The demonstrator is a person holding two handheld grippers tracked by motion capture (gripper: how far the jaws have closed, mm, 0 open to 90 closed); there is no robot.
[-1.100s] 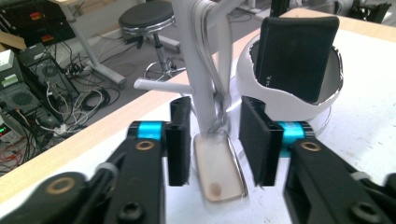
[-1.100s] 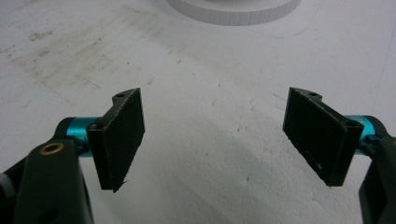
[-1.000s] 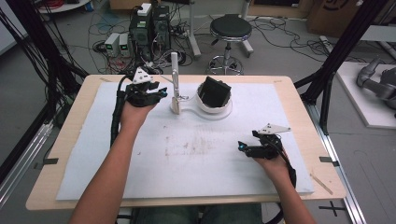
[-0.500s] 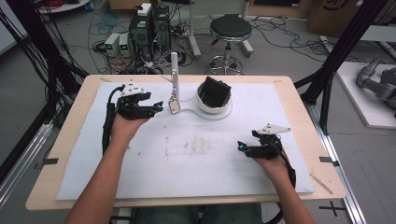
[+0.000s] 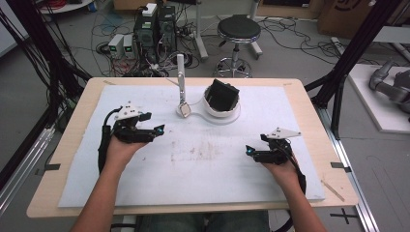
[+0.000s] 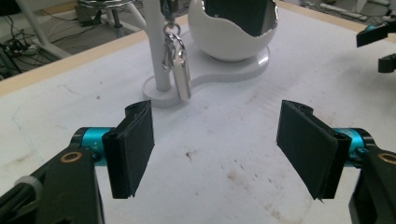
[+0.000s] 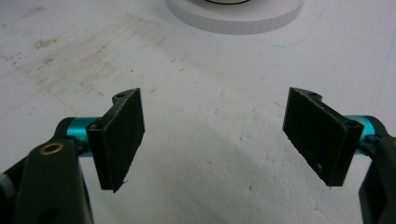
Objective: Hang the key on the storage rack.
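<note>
Keyring [image 6: 180,70] on white stand [image 6: 156,46], no legible writing

Wooden table [image 5: 72,145] is sitting under a white foam mat [image 5: 203,164] that's showing some grubby smudges in the middle. Behind it a black round stool [image 5: 238,29] is standing on the grey floor, with a couple of computer towers [image 5: 155,24] and a tangle of cables [image 5: 109,48] lying around nearby. Black frame posts [image 5: 348,58] are rising at the right, and a grey robot arm [image 5: 391,87] is resting on a white platform.
</note>
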